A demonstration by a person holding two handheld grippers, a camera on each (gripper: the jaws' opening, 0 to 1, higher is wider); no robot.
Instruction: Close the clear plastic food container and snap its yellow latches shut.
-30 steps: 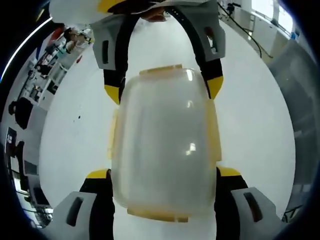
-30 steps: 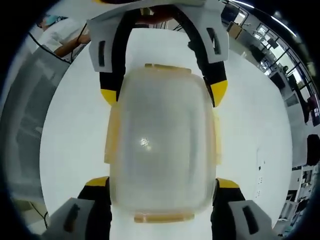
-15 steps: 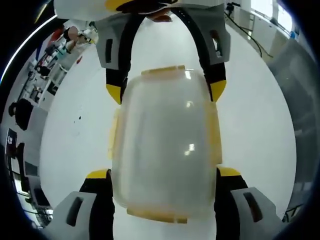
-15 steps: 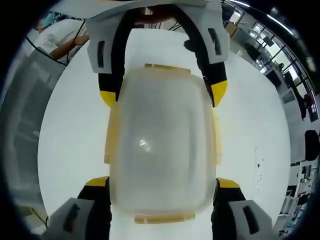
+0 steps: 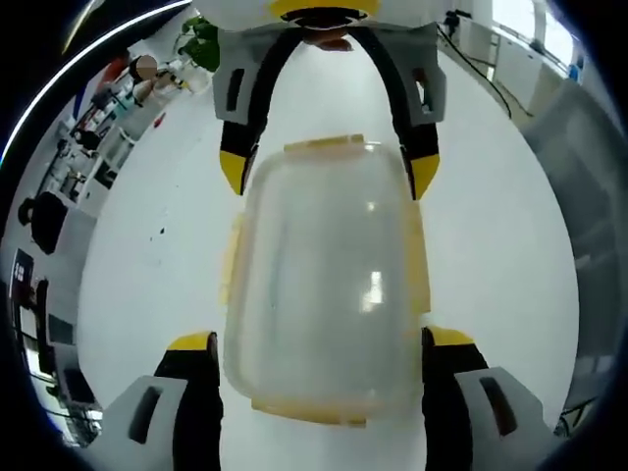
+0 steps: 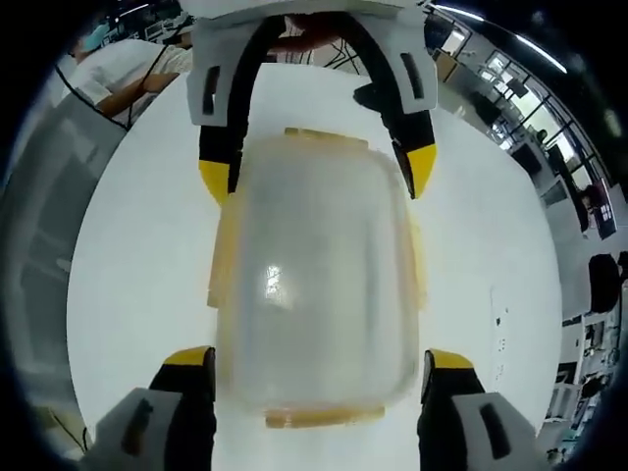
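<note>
Opposite tongs (image 5: 329, 167) now farther back, both pairs wide astride lidded container (image 5: 324, 285), long axis between them.

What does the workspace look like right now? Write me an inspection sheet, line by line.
Surface: round white table, bare around the container.
Job's things: clear plastic food container, lid on, yellow latches along its edges; whether they are snapped shut cannot be told.
Clutter: nothing seen.
Grippers: left tongs and right tongs both open, straddling opposite ends of the container.
Cables: black cable on the floor.
Surroundings: shelves, a seated person.
</note>
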